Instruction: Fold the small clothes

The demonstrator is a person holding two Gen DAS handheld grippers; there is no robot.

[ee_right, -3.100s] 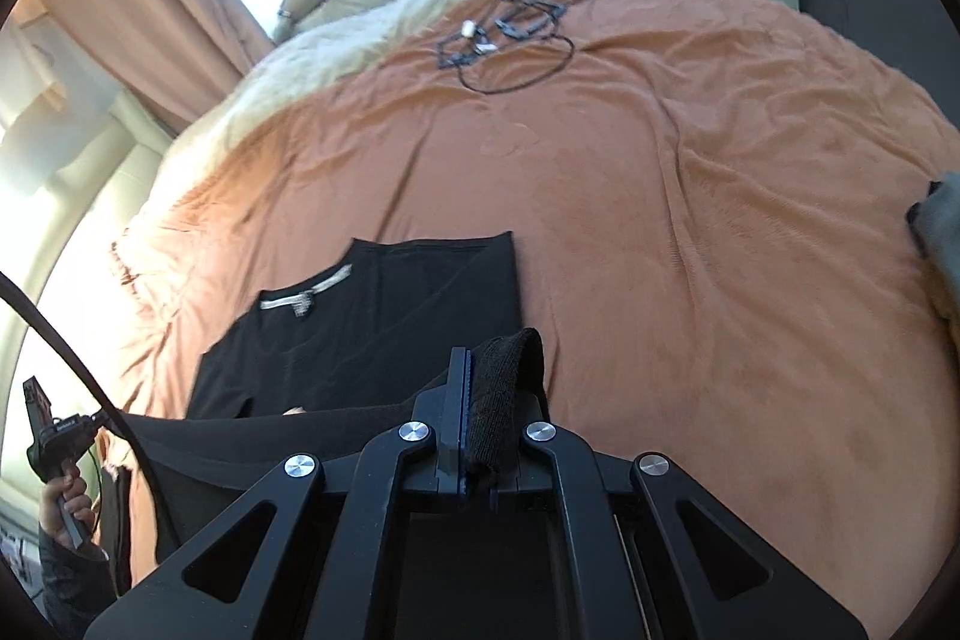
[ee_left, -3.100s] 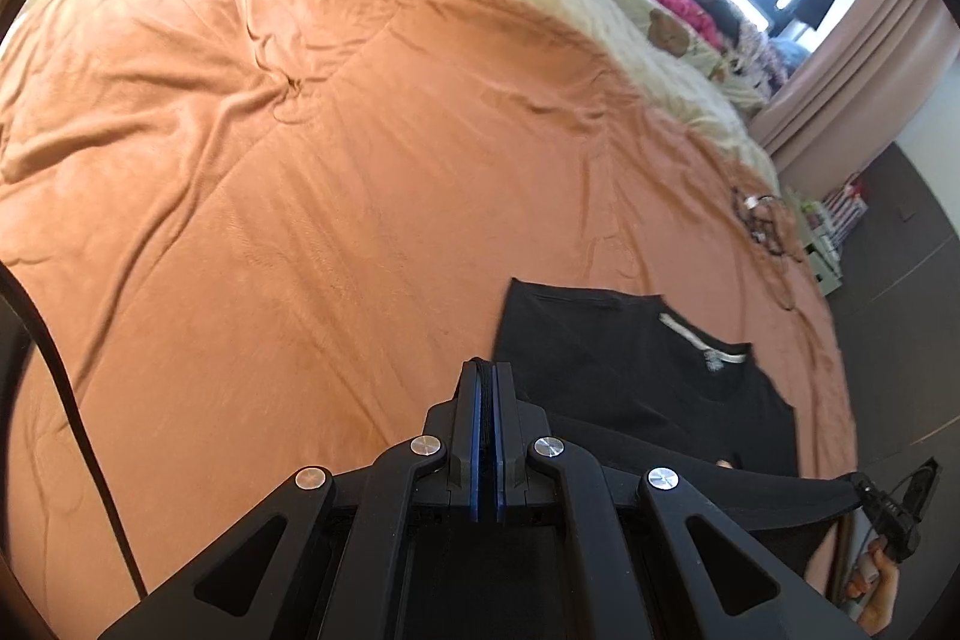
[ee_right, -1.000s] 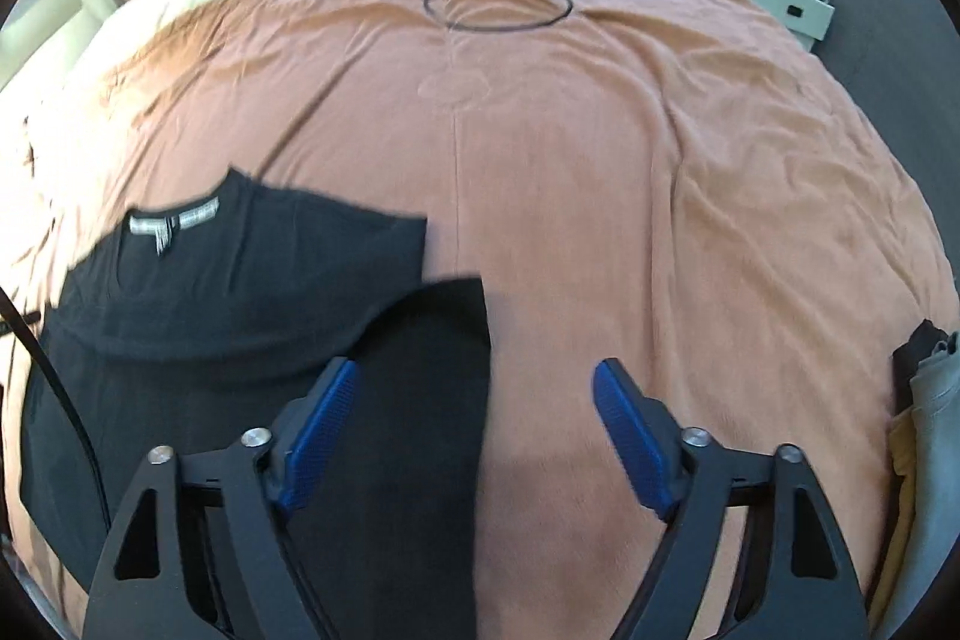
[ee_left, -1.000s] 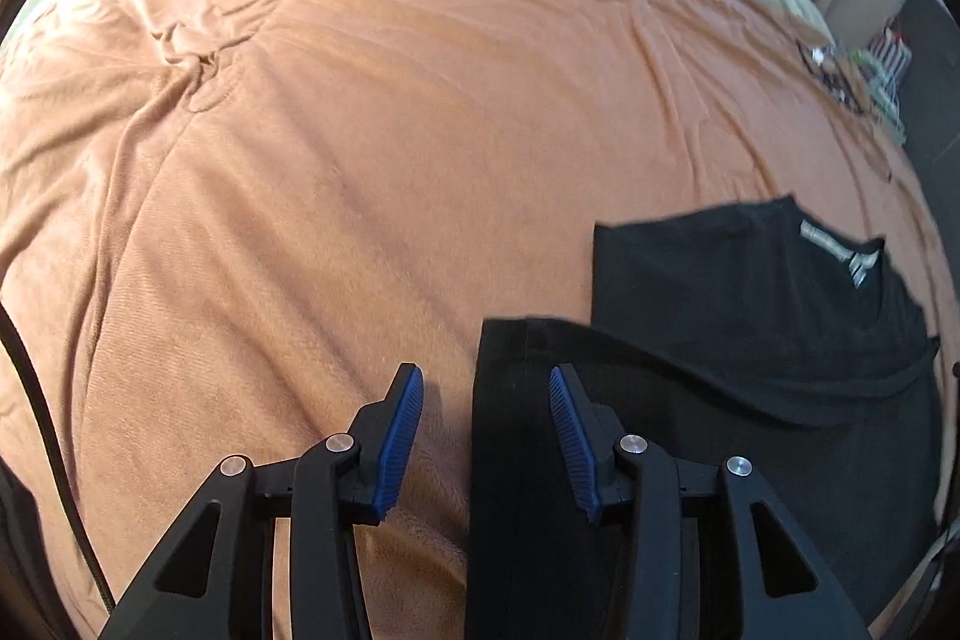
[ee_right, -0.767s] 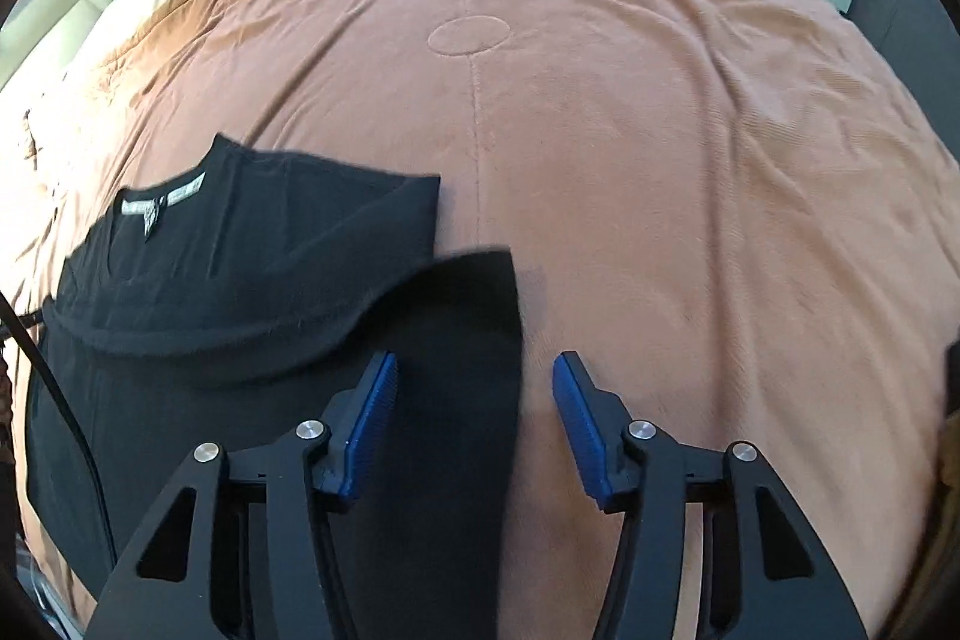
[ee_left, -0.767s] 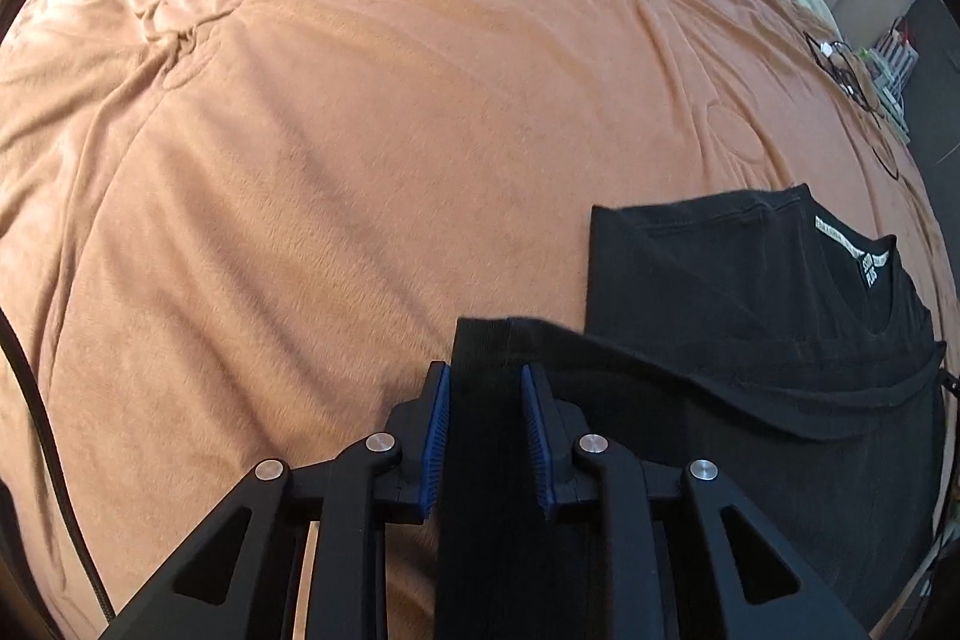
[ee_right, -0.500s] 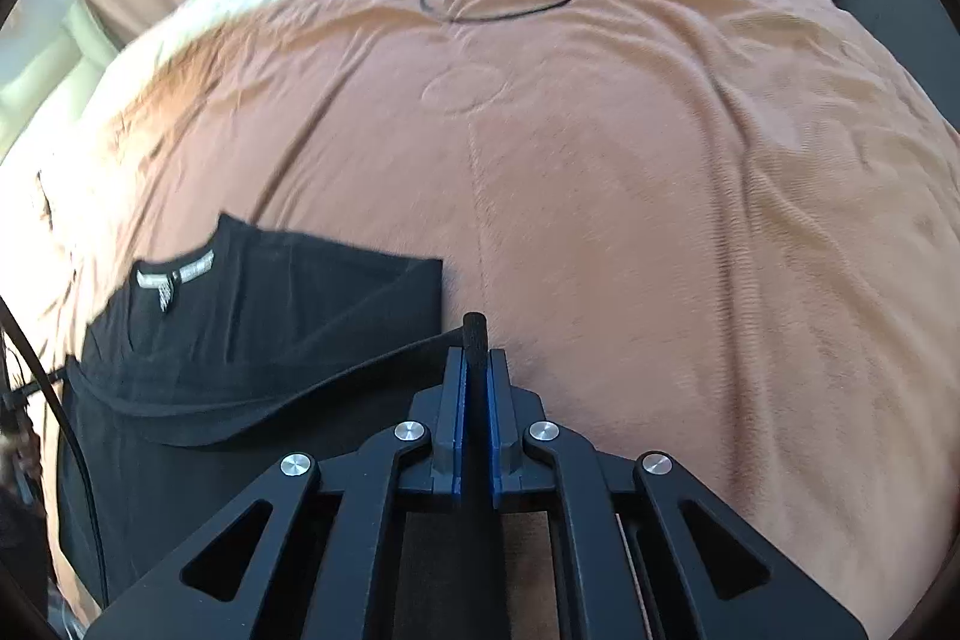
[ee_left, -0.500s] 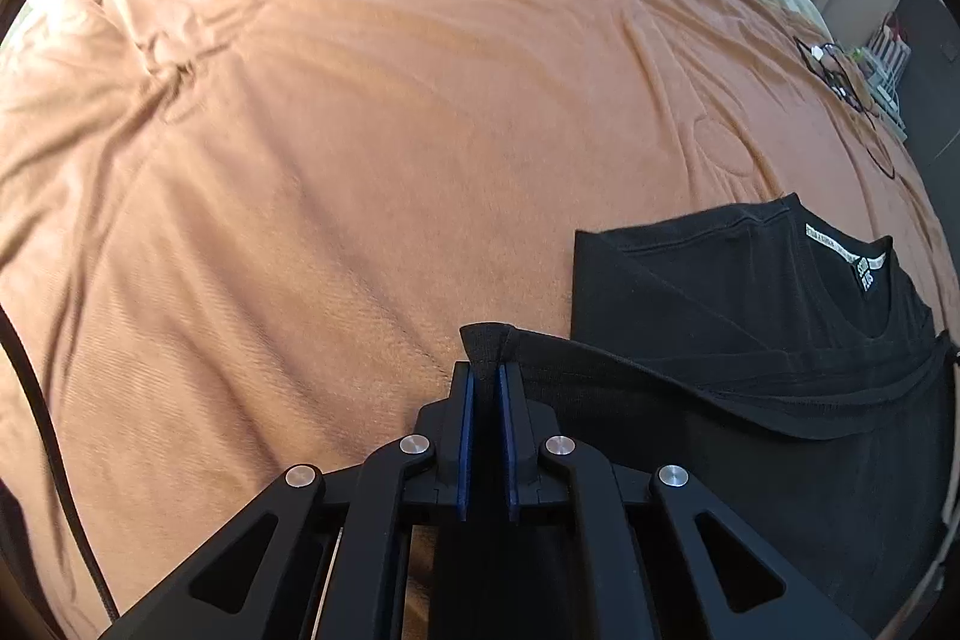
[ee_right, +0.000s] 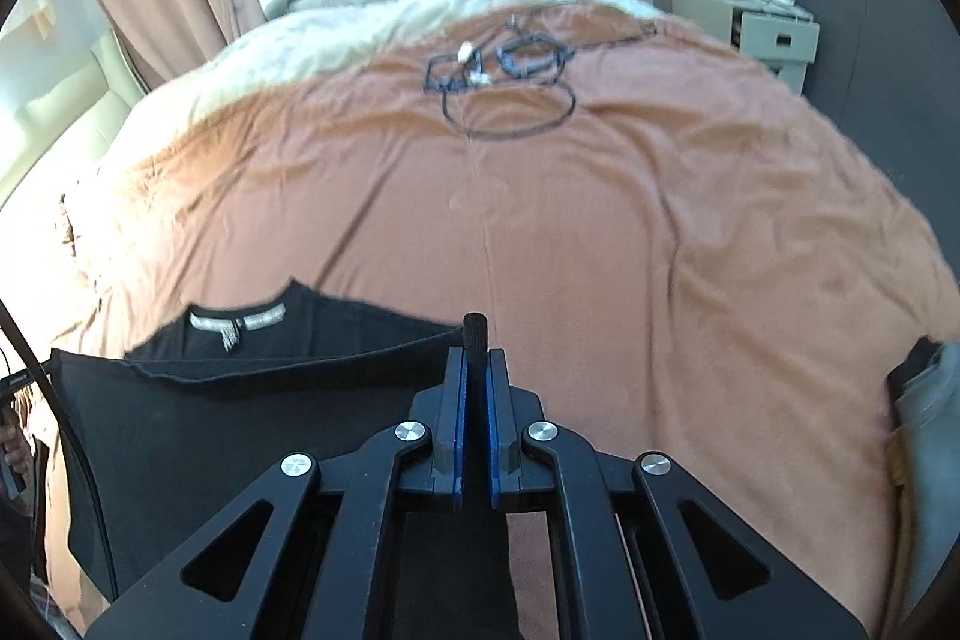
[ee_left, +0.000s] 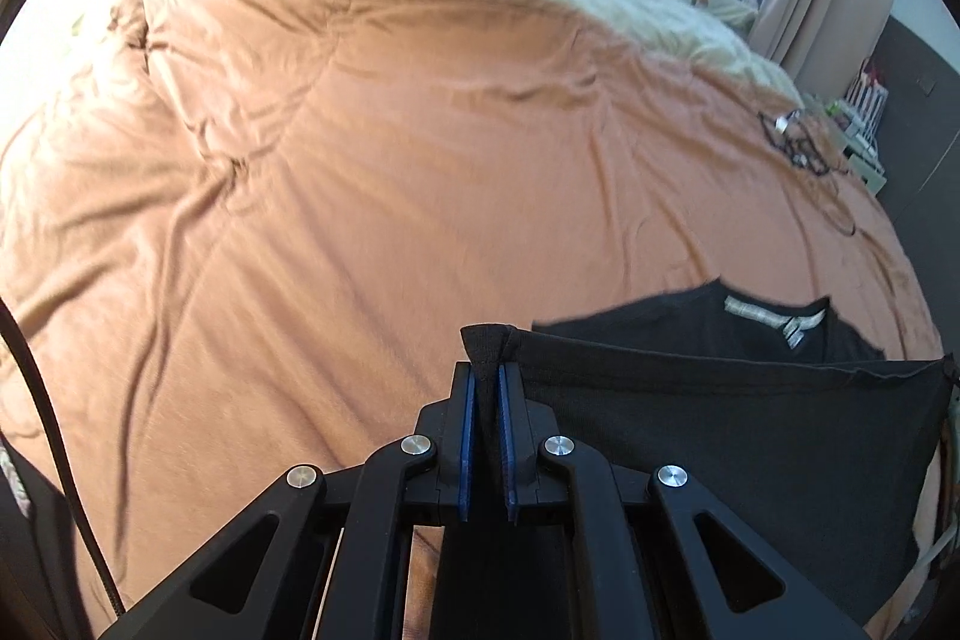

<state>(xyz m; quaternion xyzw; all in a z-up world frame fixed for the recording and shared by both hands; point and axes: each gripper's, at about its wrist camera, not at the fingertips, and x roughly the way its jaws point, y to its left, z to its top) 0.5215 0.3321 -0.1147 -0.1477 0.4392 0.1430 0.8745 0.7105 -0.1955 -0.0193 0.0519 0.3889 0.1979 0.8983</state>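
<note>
Now mid-fold: left gripper (ee_left: 485, 376) and right gripper (ee_right: 474, 370), jaws pinched tight, each hold a hem corner of the black shirt (ee_left: 720, 418). Hem taut above the bedspread (ee_left: 360, 220). Next, probably: carry it toward the collar (ee_right: 240, 322), corners level.

Taking the flat black T-shirt with the white neck label (ee_right: 312, 334) as the landmark, the rust-orange bedspread (ee_left: 372, 196) lies bare to its left and beyond its collar, apart from shallow wrinkles. Far beyond the collar, a tangle of black cable (ee_right: 504, 82) lies on the spread. Well to the shirt's right, a grey and black heap of clothes (ee_right: 927, 400) blocks the bed's edge.
</note>
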